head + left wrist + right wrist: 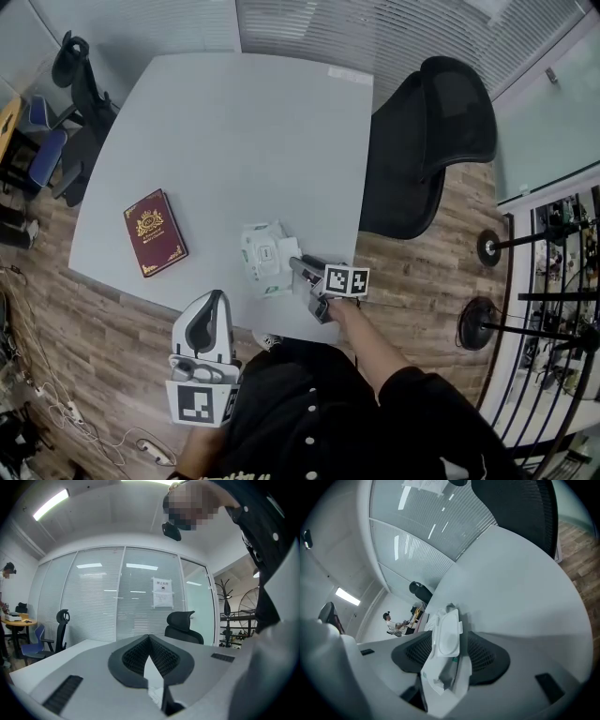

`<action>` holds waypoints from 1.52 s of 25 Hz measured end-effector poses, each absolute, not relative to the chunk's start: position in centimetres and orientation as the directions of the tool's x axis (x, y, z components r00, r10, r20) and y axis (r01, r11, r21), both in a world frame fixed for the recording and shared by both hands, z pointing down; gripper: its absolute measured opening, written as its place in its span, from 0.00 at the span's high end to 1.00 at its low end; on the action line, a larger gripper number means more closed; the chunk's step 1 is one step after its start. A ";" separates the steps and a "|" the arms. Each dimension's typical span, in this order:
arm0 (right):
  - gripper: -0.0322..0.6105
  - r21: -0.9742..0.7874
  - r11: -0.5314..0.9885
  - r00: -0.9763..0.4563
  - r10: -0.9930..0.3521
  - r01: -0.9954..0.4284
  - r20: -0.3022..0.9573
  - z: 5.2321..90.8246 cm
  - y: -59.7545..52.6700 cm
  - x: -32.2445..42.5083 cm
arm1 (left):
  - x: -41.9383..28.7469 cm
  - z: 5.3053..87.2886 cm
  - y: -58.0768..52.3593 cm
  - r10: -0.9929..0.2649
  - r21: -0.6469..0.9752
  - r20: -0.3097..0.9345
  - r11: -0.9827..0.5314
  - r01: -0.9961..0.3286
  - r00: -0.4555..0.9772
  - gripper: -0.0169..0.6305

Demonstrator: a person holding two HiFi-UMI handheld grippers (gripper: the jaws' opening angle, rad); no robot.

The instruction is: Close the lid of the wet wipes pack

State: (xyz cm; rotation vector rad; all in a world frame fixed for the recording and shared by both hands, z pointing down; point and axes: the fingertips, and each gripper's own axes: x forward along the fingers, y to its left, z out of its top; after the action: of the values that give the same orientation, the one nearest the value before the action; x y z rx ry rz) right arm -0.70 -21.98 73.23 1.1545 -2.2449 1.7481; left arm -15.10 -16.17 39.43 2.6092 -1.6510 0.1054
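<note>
My right gripper (pixel 299 268) (pixel 450 637) has its jaws standing wide, and the near end of the wet wipes pack (pixel 265 255) (pixel 440 674) sits between them. The white lid (pixel 447 638) is centred in the gap. I cannot tell whether either pad actually presses the wrapper, or whether the lid is seated. My left gripper (pixel 216 300) (pixel 149 639) has its jaws together at the tips with nothing in them. It is held level, off the near edge of the desk (pixel 234 131).

The pack lies close to the near edge, towards the near right corner, so the right gripper reaches it just over that edge. A red book (pixel 155 232) lies near the left edge, well apart from the pack. Beyond both, a wide stretch of grey top runs to the far edge.

A black office chair (pixel 441 131) stands against the right edge, and a second chair (pixel 80 80) stands off the far left corner. The floor (pixel 122 356) is wood plank. Glass walls with blinds (pixel 117 597) close off the room.
</note>
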 end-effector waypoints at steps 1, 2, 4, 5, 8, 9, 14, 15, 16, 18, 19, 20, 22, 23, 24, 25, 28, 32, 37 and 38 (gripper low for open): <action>0.56 -0.808 0.060 -0.716 -0.506 -0.586 0.481 73.3 -21.9 -0.8 | -15.1 39.4 -16.2 -0.900 0.009 0.085 -0.428 -0.904 0.427 0.95; 0.58 -0.812 0.052 -0.717 -0.505 -0.581 0.480 73.3 -21.8 -0.9 | -15.1 39.5 -16.2 -0.900 0.010 0.086 -0.428 -0.904 0.428 0.95; 0.62 -0.821 0.040 -0.721 -0.505 -0.569 0.475 73.3 -21.8 -1.0 | -15.1 39.6 -16.1 -0.899 0.012 0.090 -0.429 -0.903 0.428 0.95; 0.64 -0.824 0.037 -0.722 -0.506 -0.565 0.472 73.2 -21.9 -1.0 | -15.1 39.7 -16.1 -0.899 0.013 0.090 -0.429 -0.903 0.428 0.95; 0.69 -0.819 0.028 -0.714 -0.508 -0.573 0.482 73.2 -22.0 -0.8 | -15.2 39.7 -16.1 -0.899 0.015 0.089 -0.428 -0.903 0.428 0.95; 0.71 -0.814 0.029 -0.709 -0.509 -0.580 0.487 73.3 -22.0 -0.7 | -15.2 39.7 -16.1 -0.899 0.016 0.088 -0.429 -0.903 0.428 0.95; 0.80 -0.799 0.041 -0.696 -0.520 -0.600 0.495 73.0 -21.9 -0.1 | -15.2 39.7 -16.2 -0.897 0.020 0.086 -0.433 -0.901 0.433 0.95; 0.83 -0.796 0.046 -0.692 -0.525 -0.604 0.495 72.9 -22.0 0.0 | -15.2 39.8 -16.2 -0.897 0.021 0.086 -0.434 -0.901 0.434 0.95; 0.84 -0.790 0.054 -0.689 -0.528 -0.610 0.496 72.8 -22.0 0.1 | -15.2 39.8 -16.2 -0.896 0.023 0.085 -0.436 -0.900 0.436 0.95; 0.85 -0.776 0.082 -0.685 -0.534 -0.625 0.496 72.5 -22.0 0.1 | -15.1 39.8 -16.3 -0.894 0.026 0.082 -0.439 -0.898 0.440 0.95; 0.86 -0.769 0.096 -0.684 -0.536 -0.632 0.495 72.4 -22.0 0.2 | -15.1 39.7 -16.3 -0.894 0.026 0.081 -0.441 -0.897 0.441 0.95; 0.86 -0.764 0.108 -0.684 -0.539 -0.636 0.492 72.3 -21.9 0.2 | -15.1 39.7 -16.3 -0.893 0.026 0.080 -0.442 -0.897 0.443 0.95; 0.86 -0.759 0.133 -0.686 -0.545 -0.638 0.481 71.9 -21.9 0.1 | -15.1 39.5 -16.3 -0.893 0.025 0.075 -0.443 -0.896 0.444 0.95; 0.86 -0.755 0.151 -0.690 -0.547 -0.639 0.475 71.6 -21.9 0.0 | -15.2 39.5 -16.4 -0.893 0.025 0.072 -0.443 -0.896 0.444 0.95; 0.86 -0.746 0.175 -0.694 -0.546 -0.643 0.470 71.2 -21.9 -0.3 | -15.2 39.5 -16.4 -0.893 0.026 0.071 -0.443 -0.896 0.444 0.95; 0.87 -0.730 0.204 -0.696 -0.544 -0.652 0.469 70.8 -21.8 -0.6 | -15.3 39.5 -16.4 -0.894 0.027 0.071 -0.442 -0.896 0.443 0.95; 0.87 -0.646 0.298 -0.682 -0.541 -0.703 0.492 69.7 -21.8 -1.6 | -15.5 39.6 -16.4 -0.896 0.032 0.071 -0.437 -0.899 0.438 0.95; 0.86 -0.497 0.405 -0.639 -0.553 -0.767 0.534 68.5 -21.7 -2.9 | -16.0 39.7 -16.3 -0.901 0.037 0.076 -0.425 -0.904 0.427 0.95; 0.85 -0.333 0.499 -0.593 -0.577 -0.800 0.562 67.5 -21.3 -5.0 | -16.7 39.7 -16.3 -0.907 0.038 0.075 -0.413 -0.910 0.415 0.95; 0.85 -0.305 0.515 -0.587 -0.578 -0.801 0.566 67.3 -21.3 -5.4 | -16.8 39.7 -16.3 -0.908 0.038 0.076 -0.410 -0.911 0.412 0.95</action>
State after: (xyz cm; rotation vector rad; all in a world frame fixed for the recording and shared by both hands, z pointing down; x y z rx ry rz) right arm -5.40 -21.30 67.31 1.1380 -2.3652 0.7735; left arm -16.84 -16.25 39.73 2.5773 -1.6641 0.0660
